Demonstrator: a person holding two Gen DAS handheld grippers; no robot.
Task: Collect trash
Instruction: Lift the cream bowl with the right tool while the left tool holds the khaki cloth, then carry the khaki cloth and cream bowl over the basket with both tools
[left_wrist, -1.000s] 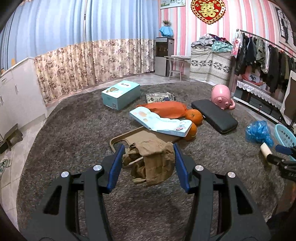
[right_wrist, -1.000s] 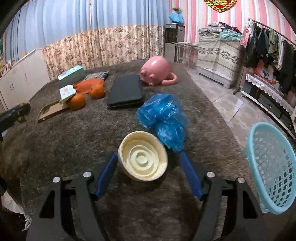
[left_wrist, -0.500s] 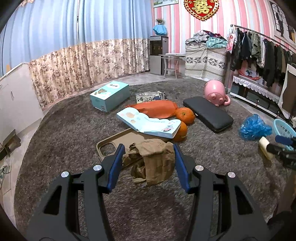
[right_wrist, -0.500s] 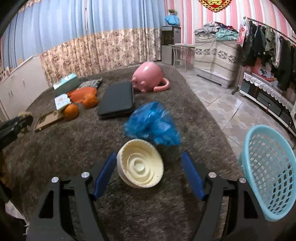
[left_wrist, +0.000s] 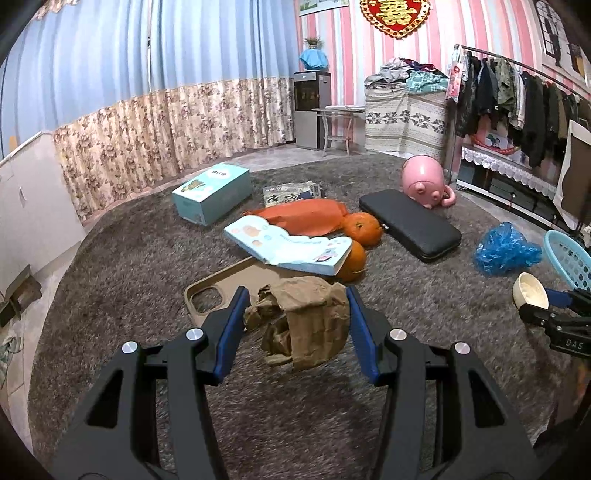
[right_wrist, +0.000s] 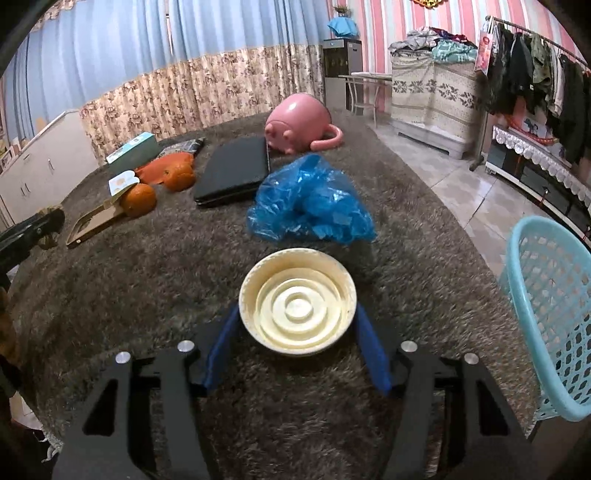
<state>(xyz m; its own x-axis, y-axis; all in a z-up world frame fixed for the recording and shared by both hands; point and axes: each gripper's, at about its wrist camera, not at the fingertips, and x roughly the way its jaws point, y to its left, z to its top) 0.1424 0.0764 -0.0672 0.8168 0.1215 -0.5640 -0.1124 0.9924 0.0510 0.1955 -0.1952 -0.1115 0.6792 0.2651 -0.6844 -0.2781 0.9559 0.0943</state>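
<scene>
R gripper (right_wrist: 297, 325) closing w/ cream lid (right_wrist: 297, 301) between (touching?—can't tell); L gripper (left_wrist: 295, 314) clamps crumpled paper (left_wrist: 301, 325); basket (right_wrist: 550, 295) nearby.

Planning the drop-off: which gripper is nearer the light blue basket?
Right. The right gripper, closing around the cream lid, is just beside the basket; the left gripper, clamping brown paper, sits farther away.

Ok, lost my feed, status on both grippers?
Left gripper shut on crumpled brown paper. Right gripper just closing on cream lid. Basket right, path clear.
</scene>
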